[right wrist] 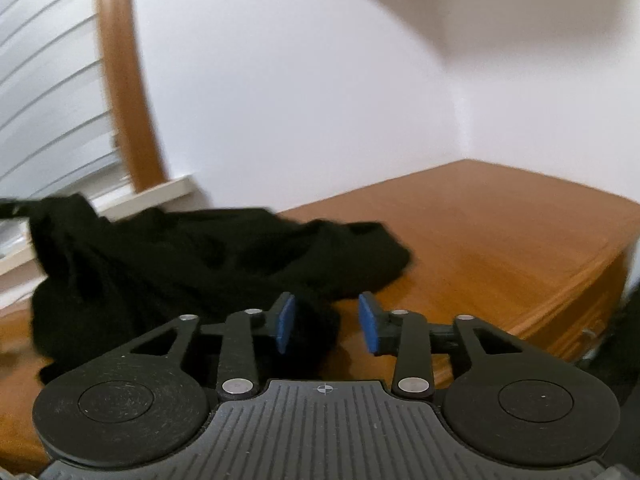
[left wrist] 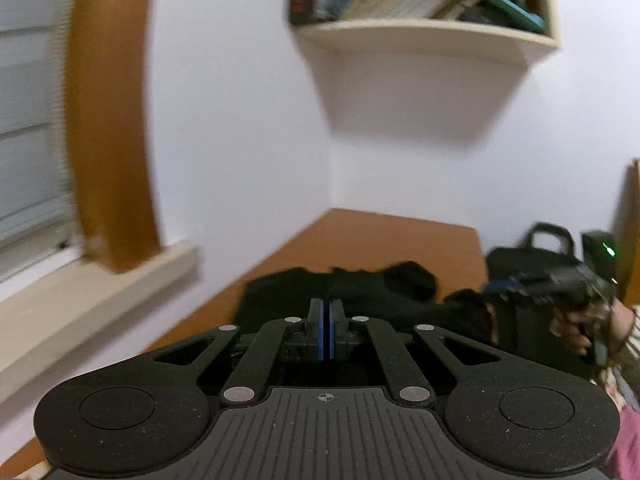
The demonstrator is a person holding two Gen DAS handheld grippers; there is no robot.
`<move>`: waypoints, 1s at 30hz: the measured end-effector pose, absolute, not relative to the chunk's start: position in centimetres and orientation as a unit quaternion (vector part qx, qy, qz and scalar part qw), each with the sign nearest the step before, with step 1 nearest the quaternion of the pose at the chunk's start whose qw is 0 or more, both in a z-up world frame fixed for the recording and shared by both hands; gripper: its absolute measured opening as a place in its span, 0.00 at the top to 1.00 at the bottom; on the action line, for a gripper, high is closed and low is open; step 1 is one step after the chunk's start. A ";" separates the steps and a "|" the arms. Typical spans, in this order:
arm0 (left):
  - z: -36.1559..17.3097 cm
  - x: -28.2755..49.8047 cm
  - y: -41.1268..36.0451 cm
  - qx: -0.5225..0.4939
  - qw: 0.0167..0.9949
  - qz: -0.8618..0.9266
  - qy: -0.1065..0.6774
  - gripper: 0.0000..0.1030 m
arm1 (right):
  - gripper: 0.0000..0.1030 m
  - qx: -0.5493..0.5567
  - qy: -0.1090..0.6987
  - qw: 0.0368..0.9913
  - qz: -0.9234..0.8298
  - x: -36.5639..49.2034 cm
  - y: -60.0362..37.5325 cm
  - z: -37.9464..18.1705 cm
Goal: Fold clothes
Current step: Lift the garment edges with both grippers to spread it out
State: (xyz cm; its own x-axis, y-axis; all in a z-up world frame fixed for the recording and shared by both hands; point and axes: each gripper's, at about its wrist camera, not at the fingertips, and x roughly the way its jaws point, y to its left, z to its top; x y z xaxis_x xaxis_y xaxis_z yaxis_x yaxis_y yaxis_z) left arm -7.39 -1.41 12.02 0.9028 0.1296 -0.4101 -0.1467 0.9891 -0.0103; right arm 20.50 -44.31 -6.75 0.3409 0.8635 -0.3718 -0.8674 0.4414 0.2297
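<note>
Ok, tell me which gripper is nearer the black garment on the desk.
Right. The right gripper sits open at the black garment, a fold of cloth between its blue pads but not pinched. The left gripper is shut with nothing between its pads, the cloth just beyond its tips.

I see one black garment (right wrist: 192, 264) on the wooden table, made of soft dark cloth without any pattern that I can make out. It is not folded: it lies crumpled in a loose, low heap, with several humps and creases. In the right wrist view it spreads from the left edge to the middle, and its left end rises up into a raised peak. One rounded lobe reaches to the right over the bare wood. In the left wrist view the same garment (left wrist: 360, 292) lies across the near part of the table.
</note>
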 end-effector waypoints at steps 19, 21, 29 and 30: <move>6.8 -6.7 -0.1 -0.014 0.964 0.043 0.264 0.40 | 0.49 -0.049 0.258 0.788 0.558 20.6 -41.0 -7.8; 6.5 -7.0 0.1 -0.007 0.962 0.045 0.269 0.39 | 0.47 -0.056 0.254 0.790 0.556 20.6 -40.6 -7.9; 6.0 -5.5 0.2 0.009 0.960 0.054 0.276 0.43 | 0.42 -0.064 0.268 0.784 0.556 20.7 -39.1 -8.8; 6.1 -5.3 0.3 0.008 0.960 0.054 0.273 0.58 | 0.46 -0.063 0.268 0.783 0.557 20.7 -39.2 -8.8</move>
